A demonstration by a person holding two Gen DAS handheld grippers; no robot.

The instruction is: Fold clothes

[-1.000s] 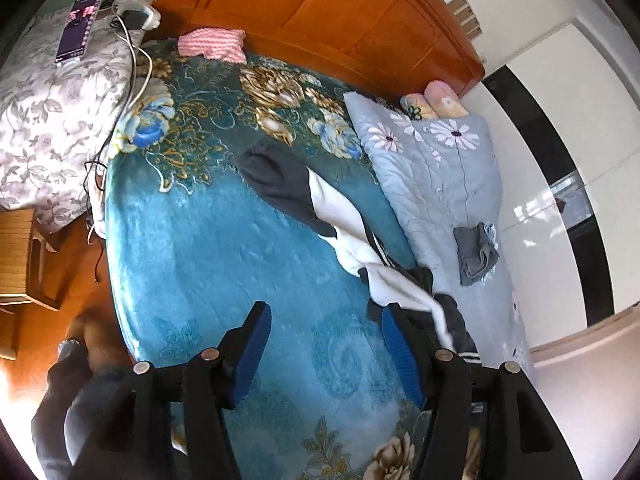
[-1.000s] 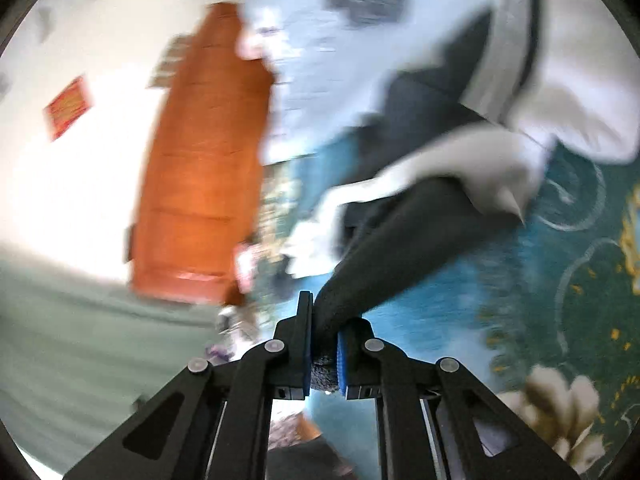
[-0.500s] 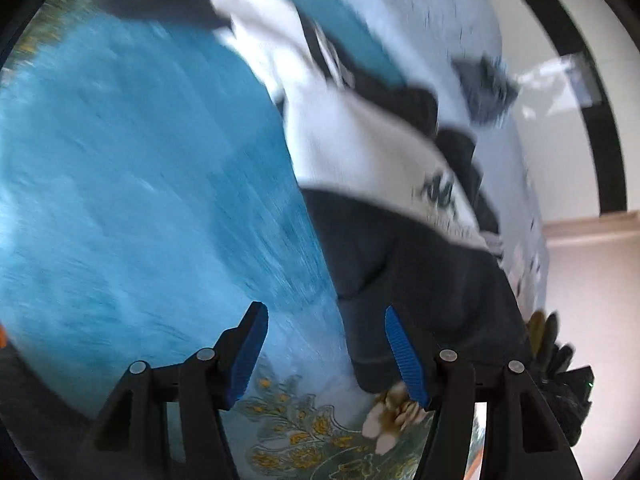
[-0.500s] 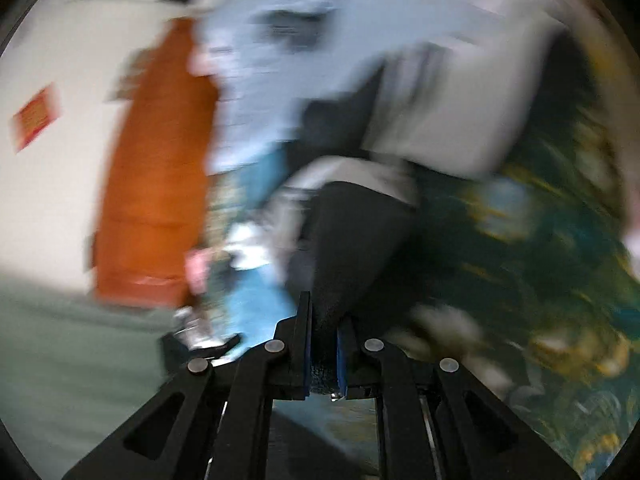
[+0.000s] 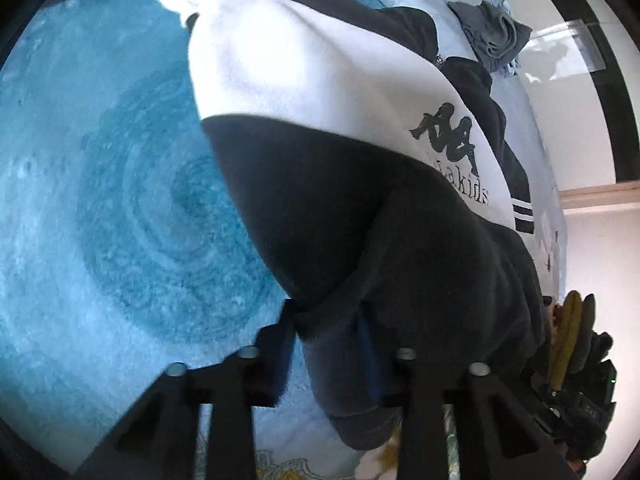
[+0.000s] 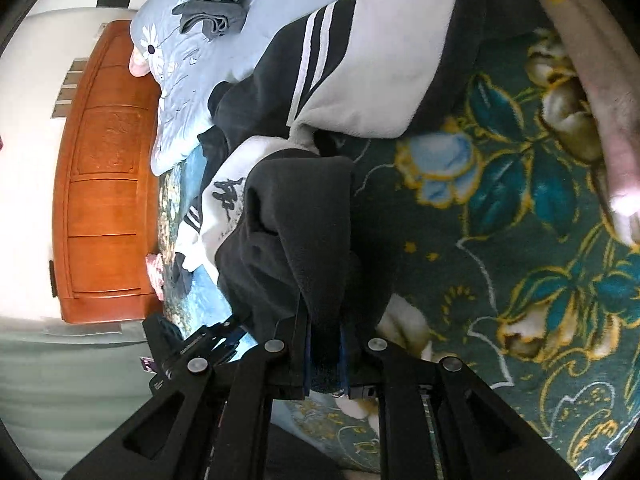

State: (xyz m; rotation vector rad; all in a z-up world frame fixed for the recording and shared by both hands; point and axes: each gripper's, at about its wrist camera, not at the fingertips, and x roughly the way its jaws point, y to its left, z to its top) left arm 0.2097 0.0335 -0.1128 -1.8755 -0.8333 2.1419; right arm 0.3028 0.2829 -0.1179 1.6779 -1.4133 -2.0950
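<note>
A black and white sweatshirt [image 5: 320, 60] with a printed logo lies rumpled on the teal blanket [image 5: 120, 200]. My left gripper [image 5: 328, 344] points down at its black hem; the jaws are closing with a fold of that black cloth filling the gap between the pads. In the right wrist view the same sweatshirt [image 6: 360, 88] stretches away with its striped sleeve on top. My right gripper [image 6: 325, 356] is pinched on another bunch of its black fabric, the jaws easing slightly while the pads still press the cloth. The left gripper [image 6: 188, 344] shows low at the left there.
A pale blue quilt [image 6: 200, 60] with a folded grey garment [image 6: 212, 16] lies beside the sweatshirt. The wooden headboard [image 6: 104, 180] stands at the far end. A person's arm [image 6: 600, 120] crosses the flowered blanket [image 6: 520, 200] at the right edge.
My left gripper swung down from high over the bed onto the sweatshirt's black hem and narrowed its jaws around it. The right gripper kept its hold and moved the cloth lower over the blanket.
</note>
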